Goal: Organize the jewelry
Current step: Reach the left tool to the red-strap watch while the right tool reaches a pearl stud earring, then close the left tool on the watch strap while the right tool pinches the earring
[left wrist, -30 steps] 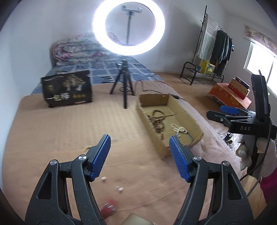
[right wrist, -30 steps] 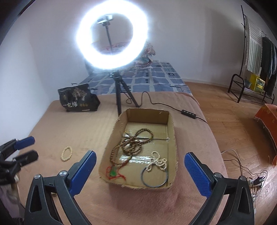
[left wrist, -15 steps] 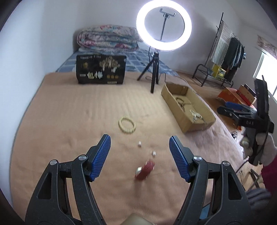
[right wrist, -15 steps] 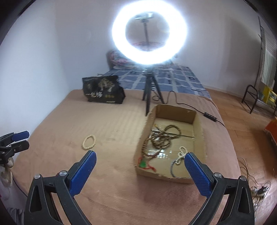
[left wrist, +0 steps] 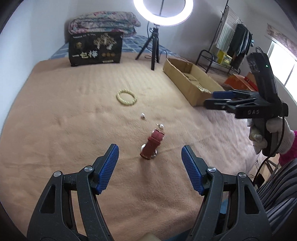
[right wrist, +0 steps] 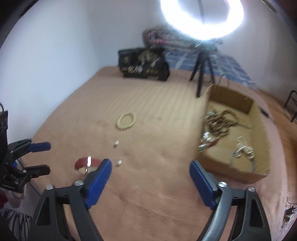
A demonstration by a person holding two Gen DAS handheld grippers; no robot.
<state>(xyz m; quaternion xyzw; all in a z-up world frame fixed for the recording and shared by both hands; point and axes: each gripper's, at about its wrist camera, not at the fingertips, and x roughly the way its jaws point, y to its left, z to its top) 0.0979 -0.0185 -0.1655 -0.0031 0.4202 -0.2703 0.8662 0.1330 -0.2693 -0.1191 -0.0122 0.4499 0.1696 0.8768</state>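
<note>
Bedroom, white walls, ring light at 12 o'clock; work surface is a bed under a tan blanket.

Left tool: wide, holding nothing, aimed at the red strap lying just ahead at 12 o'clock. Right tool: wide, holding nothing; in the left view it hangs at 3 o'clock, in front of the cardboard box.

Count on the blanket: 1 red strap, 1 cream bead bracelet, 2 pearl earrings between bracelet and strap. Box at 2 o'clock holds 1 long brown bead string, 1 pale bead string and some smaller pieces; right view too blurred for a firm count.

Risks (judgement):
- Strap is soft and curled; a close on 1 edge could fold it or let it slip.
- Nearer earring sits just beside the strap's far end; a sweep could knock it into the blanket pile.
- Earrings are tiny; thick pads may miss them.
</note>
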